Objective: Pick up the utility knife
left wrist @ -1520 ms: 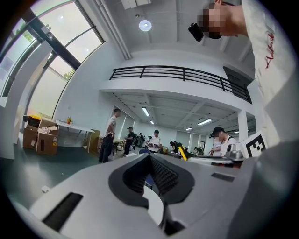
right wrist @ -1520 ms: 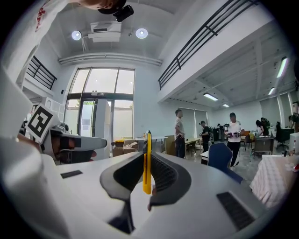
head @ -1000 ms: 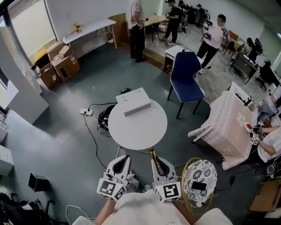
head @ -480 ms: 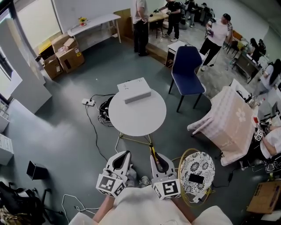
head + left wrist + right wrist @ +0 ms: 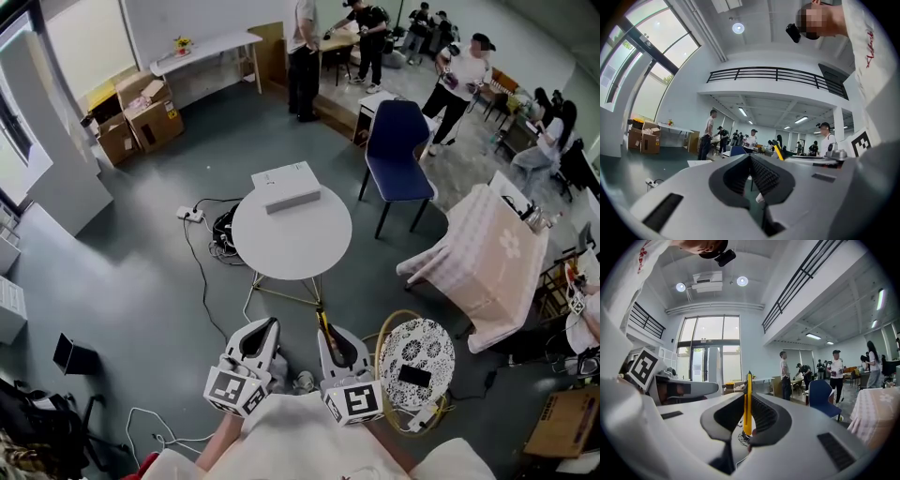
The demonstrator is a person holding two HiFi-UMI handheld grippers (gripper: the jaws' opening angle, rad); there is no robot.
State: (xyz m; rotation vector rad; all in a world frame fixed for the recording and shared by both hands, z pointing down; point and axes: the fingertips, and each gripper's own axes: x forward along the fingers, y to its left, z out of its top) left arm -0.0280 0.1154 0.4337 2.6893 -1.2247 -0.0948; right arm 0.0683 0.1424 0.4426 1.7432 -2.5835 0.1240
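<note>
The utility knife (image 5: 324, 328), yellow and slim, stands on edge between the jaws of my right gripper (image 5: 330, 337), which is shut on it. In the right gripper view the knife (image 5: 748, 404) sticks out past the fingertips of that gripper (image 5: 747, 401). My left gripper (image 5: 266, 326) is level beside it at the left, jaws together with nothing in them. In the left gripper view the ridged pads (image 5: 761, 176) of the left gripper (image 5: 750, 158) meet at the tips, and the knife's yellow tip (image 5: 777, 152) shows at the right. Both grippers hang over the floor, short of the round white table (image 5: 291, 248).
A white box (image 5: 286, 199) lies on the round table's far side. A blue chair (image 5: 398, 150) stands beyond it, and a cloth-covered table (image 5: 492, 262) is at the right. A patterned stool (image 5: 417, 361) holding a black device is beside my right gripper. Cables (image 5: 202, 246) trail on the floor at left.
Both grippers have drawn back from the round table, which now lies farther ahead. The knife stays clamped in the right gripper, and the left stays shut.
</note>
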